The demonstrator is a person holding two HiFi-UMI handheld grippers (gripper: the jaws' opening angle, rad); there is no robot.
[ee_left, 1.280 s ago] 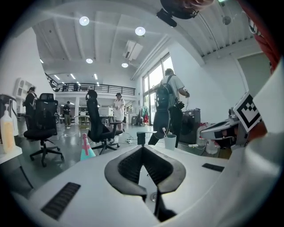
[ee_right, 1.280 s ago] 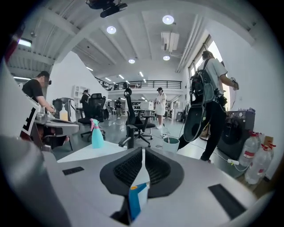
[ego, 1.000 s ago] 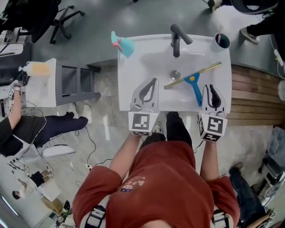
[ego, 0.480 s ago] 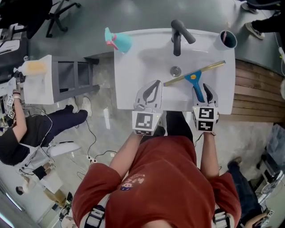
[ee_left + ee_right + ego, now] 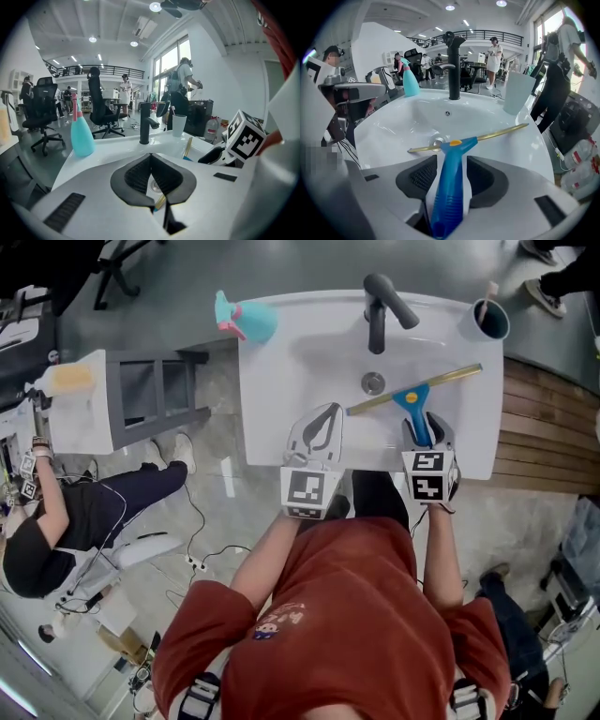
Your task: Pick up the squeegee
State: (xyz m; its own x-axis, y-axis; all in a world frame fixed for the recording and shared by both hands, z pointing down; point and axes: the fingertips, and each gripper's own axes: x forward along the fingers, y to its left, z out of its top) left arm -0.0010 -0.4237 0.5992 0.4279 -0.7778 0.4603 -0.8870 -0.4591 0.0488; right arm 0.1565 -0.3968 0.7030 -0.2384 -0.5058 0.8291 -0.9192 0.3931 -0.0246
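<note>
The squeegee (image 5: 413, 405), with a blue handle and a thin gold blade, lies in the white sink (image 5: 272, 381) right of the drain. In the right gripper view its handle (image 5: 450, 187) runs straight back between the jaws, and the blade lies crosswise ahead. My right gripper (image 5: 427, 427) is over the handle's near end. Its jaws have just been opening and stand open, with a gap showing on each side of the handle. My left gripper (image 5: 325, 414) hovers over the sink's front left, shut and empty; its pads (image 5: 140, 176) meet at the tips.
A black faucet (image 5: 380, 306) stands at the back of the sink, above the drain (image 5: 373, 382). A teal spray bottle (image 5: 246, 317) sits on the back left corner and a pale cup (image 5: 491, 320) on the back right. People and office chairs are beyond.
Both grippers have come down toward the sink. The right one has opened and now straddles the squeegee handle, which it stood beside before.
</note>
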